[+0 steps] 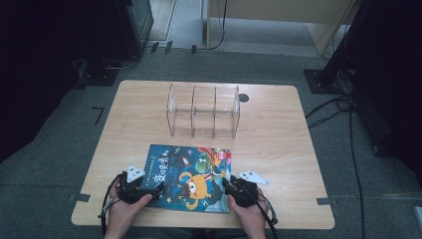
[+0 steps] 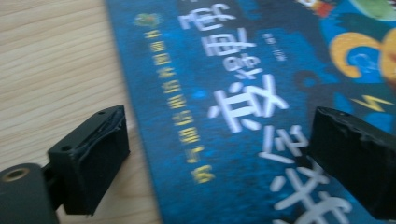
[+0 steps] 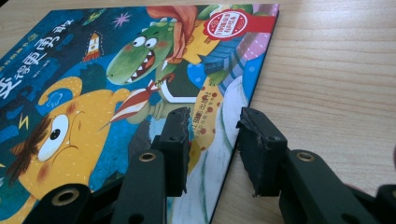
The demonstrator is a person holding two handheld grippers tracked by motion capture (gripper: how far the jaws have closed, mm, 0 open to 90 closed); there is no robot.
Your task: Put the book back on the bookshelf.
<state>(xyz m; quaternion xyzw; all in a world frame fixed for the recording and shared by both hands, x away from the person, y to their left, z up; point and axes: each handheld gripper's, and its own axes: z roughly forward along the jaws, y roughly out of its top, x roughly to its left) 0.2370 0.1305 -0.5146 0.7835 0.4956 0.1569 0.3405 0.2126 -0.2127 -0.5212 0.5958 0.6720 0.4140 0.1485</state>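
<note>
The picture book [image 1: 191, 177] lay flat on the near half of the counter [image 1: 278, 149], cover up, with the clear three-slot organizer [image 1: 203, 110] standing well apart behind it. The left gripper [image 1: 158, 188] sat at the book's left edge with its jaws wide, one over bare wood and one over the blue cover [image 2: 224, 93], nothing pinched. The right gripper [image 3: 212, 140] straddled the book's right edge [image 3: 243, 102] with a narrower gap, one jaw over the cover and one over the wood; the pads did not look pressed on anything, so I read it as not gripping yet. Risks from here, as I judged them: the book was thin and flush with the counter, so jaws closing on the edge could just skate over the cover or shove the book sideways instead of getting under it. If only the top cover got caught, the book could fan open on the lift (floppy paperback, probably). One-sided lifting might tilt it and let it slide out. And if it was headed for the organizer, a slot looked narrow for a book this wide, so a bump could push that light box. Hard to tell: whether either lower jaw touched the wood, how thick the book was, and the left gripper view was blurred. In the high view both hands [image 1: 124, 211] covered the grippers' rear, and the book's near corners were hidden under them.
</note>
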